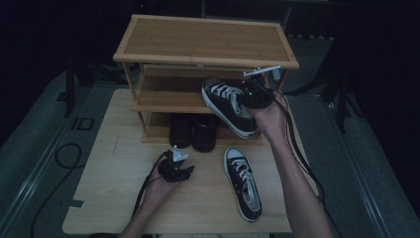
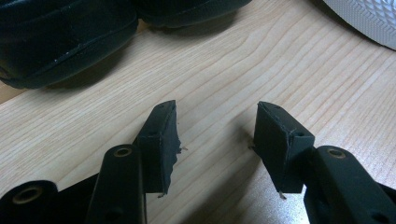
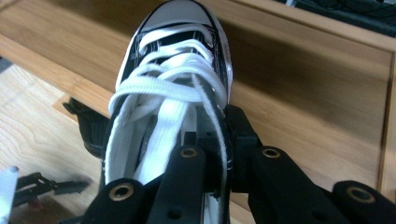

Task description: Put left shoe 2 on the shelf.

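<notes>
My right gripper is shut on a black canvas sneaker with white laces and holds it, toe pointing back left, at the middle shelf of a wooden shoe rack. In the right gripper view the jaws pinch the sneaker's side wall beside the tongue, one jaw inside and one outside. The matching sneaker lies on the table at front right. My left gripper rests low over the table, open, with bare wood between its jaws.
A pair of black shoes stands on the rack's bottom shelf, just beyond the left gripper. The rack's top board overhangs the held sneaker. The light wooden table has free room at front left. Cables trail from both grippers.
</notes>
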